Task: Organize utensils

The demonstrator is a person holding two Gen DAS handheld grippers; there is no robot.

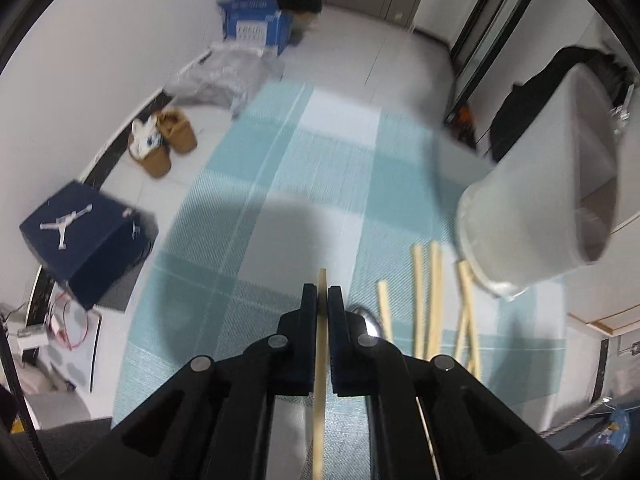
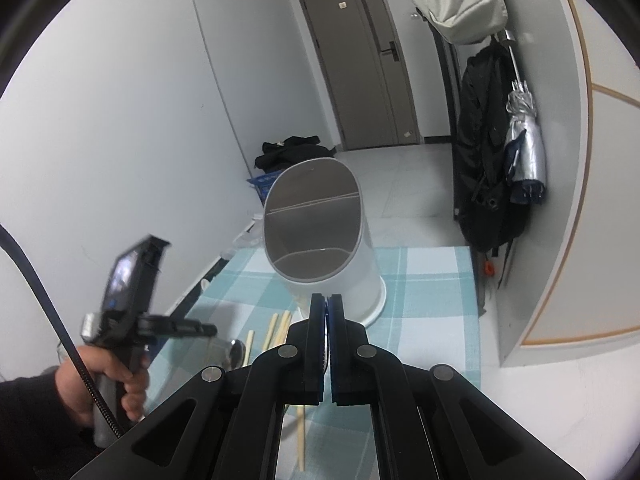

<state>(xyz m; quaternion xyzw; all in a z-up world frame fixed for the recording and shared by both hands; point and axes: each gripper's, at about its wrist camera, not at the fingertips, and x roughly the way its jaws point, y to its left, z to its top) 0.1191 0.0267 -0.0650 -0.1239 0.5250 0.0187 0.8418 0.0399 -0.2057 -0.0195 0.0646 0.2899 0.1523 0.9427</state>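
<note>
Holding one wooden chopstick (image 1: 321,360) between its pads, your left claw (image 1: 322,300) is pressed shut on it, and the stick runs along the line of the fingers, its tip showing just past them. The white utensil holder (image 1: 560,184) lies up and to the right of this claw, tilted, with its oval mouth turned toward you. Your right claw (image 2: 327,308) is closed on the holder's near lower edge, I judge, and keeps it tilted. To drop the stick in, you must swing its long axis toward that mouth. The loose chopsticks (image 1: 432,300) wait on the checked table (image 1: 280,184), between claw and holder.
</note>
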